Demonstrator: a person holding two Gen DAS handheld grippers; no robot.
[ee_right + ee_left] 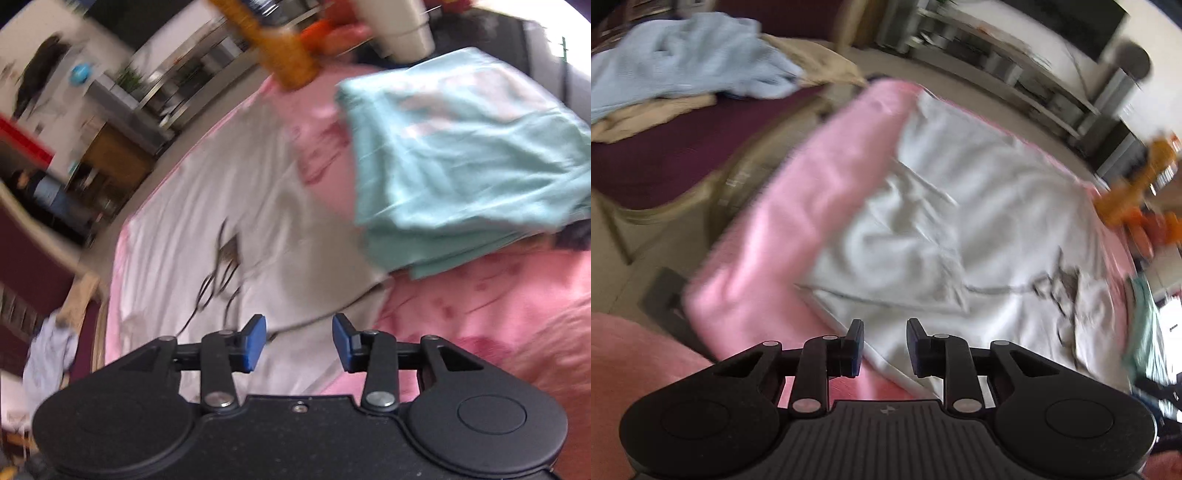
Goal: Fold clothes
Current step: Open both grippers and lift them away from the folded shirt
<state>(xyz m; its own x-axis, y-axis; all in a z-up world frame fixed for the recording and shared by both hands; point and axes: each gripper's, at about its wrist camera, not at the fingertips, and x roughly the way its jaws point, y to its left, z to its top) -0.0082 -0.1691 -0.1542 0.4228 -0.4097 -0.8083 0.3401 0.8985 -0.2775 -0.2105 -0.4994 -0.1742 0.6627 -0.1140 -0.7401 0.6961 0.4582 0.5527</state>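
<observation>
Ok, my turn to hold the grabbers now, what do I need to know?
Left gripper: open, nothing held, over the white shirt's near edge.
Right gripper: open, nothing held, also at the shirt's edge.
White shirt: lies on the pink sheet, one side folded in, still wrinkled.
Done: a folded green stack sits to the right.
Left: finish the shirt; the blue and beige clothes wait in a heap.

Both wrist views angled down, close, sharing white garment (960, 221).
</observation>
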